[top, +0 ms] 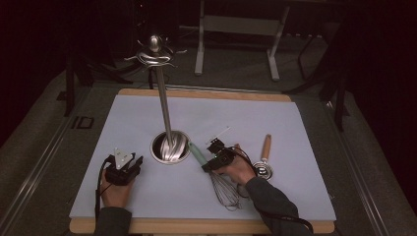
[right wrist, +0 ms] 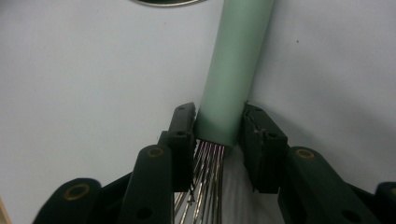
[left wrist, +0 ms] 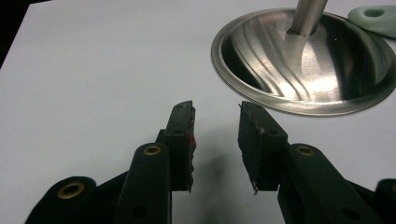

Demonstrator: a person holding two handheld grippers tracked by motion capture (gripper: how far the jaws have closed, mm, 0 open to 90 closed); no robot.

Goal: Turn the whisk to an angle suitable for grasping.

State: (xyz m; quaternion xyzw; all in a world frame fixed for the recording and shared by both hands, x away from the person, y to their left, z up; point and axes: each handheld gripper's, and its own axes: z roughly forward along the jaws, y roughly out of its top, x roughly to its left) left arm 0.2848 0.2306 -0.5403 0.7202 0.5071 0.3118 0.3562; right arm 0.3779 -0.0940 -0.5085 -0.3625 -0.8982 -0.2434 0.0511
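Lying on the pale table mat (top: 147, 196), just beside the steel hanging stand (top: 169, 147), the whisk (top: 216, 179) points its mint-green handle (right wrist: 233, 70) toward the stand's base. It looks light, the handle stiff and smooth, the wire loops (right wrist: 205, 177) springy, so the handle's lower end is the sound hold. There the right gripper (right wrist: 217, 135) clamps it, while the left gripper (left wrist: 215, 140) rests open, holding nothing.
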